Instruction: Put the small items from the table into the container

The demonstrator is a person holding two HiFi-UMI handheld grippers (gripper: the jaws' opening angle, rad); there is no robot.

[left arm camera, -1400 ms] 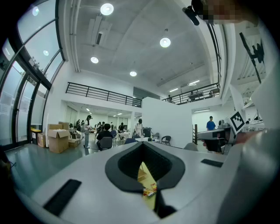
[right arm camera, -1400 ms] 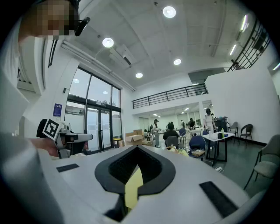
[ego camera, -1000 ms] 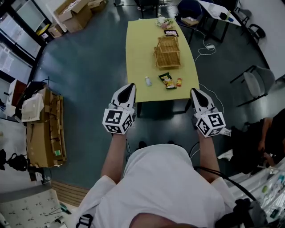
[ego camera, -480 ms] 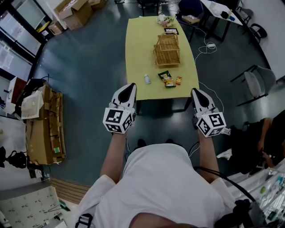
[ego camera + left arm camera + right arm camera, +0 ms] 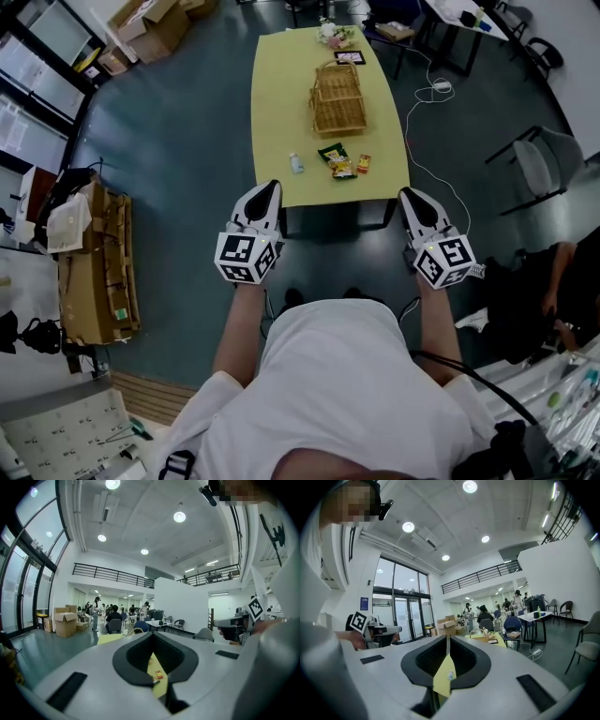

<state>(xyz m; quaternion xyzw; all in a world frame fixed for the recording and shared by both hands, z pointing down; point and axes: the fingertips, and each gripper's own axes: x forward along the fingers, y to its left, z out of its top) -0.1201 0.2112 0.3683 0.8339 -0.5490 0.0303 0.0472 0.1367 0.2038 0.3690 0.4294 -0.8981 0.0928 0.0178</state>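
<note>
In the head view, 3 small items lie near the table's [image 5: 277, 122] near edge: a bottle [image 5: 296, 163], a green packet [image 5: 334, 159] and an orange packet [image 5: 364, 163], all too small for their print to be read. Whether the basket [image 5: 337, 127] at the table's middle holds anything cannot be told. The bunch [image 5: 330, 31] at the far edge is too small to name. Cardboard boxes [image 5: 155, 21] are cut by the top edge, a seated person [image 5: 567, 281] by the right. In the left gripper view, the left gripper [image 5: 153, 634], jaws closed, hides all but a yellow sliver of the table.
</note>
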